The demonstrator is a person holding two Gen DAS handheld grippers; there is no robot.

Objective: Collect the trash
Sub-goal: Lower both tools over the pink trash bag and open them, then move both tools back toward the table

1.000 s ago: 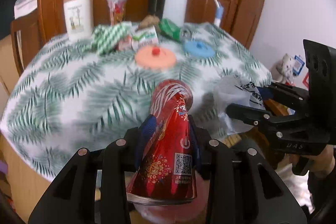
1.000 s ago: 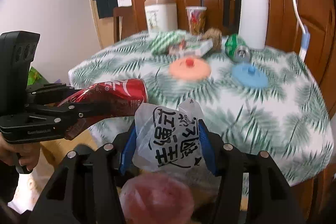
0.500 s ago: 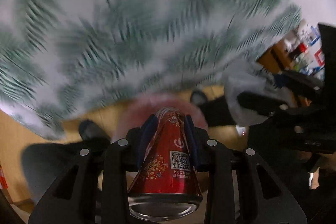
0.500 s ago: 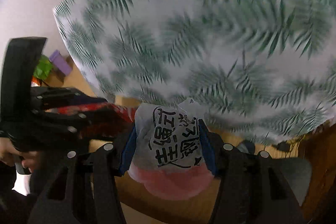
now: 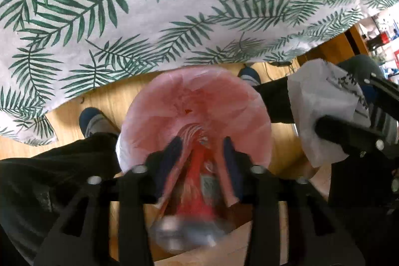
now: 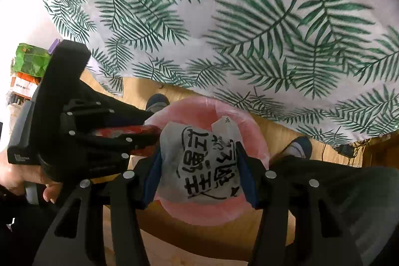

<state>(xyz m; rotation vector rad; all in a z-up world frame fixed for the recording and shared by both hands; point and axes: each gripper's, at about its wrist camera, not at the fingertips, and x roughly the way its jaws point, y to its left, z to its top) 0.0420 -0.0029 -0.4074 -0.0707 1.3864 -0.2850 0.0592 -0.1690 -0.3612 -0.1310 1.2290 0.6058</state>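
Observation:
A pink-lined trash bin [image 5: 159, 104] stands on the floor between a person's feet. My left gripper [image 5: 200, 143] points down over its mouth and its jaws are opening. The crushed red can [image 5: 199, 186] is blurred between them, with gaps to both pads. From the right wrist view the left gripper [image 6: 147, 138] sits at the bin's [image 6: 256, 141] left rim with the red can [image 6: 119, 132] in it. My right gripper [image 6: 198, 152] is shut on a crumpled white bag [image 6: 204, 176] with black writing, held above the bin. The bag [image 5: 321, 106] shows at the right in the left wrist view.
A palm-leaf tablecloth [image 5: 174, 16] hangs down just beyond the bin. The person's shoes [image 5: 93, 121] [image 6: 299, 146] and dark trouser legs flank the bin on a wooden floor [image 5: 74, 101]. Green and orange packets [image 6: 27, 61] lie at the far left.
Both grippers dropped from table height to just above the pink bin and tipped downward. The left jaws have spread away from the can. The right grip on the bag is unchanged.

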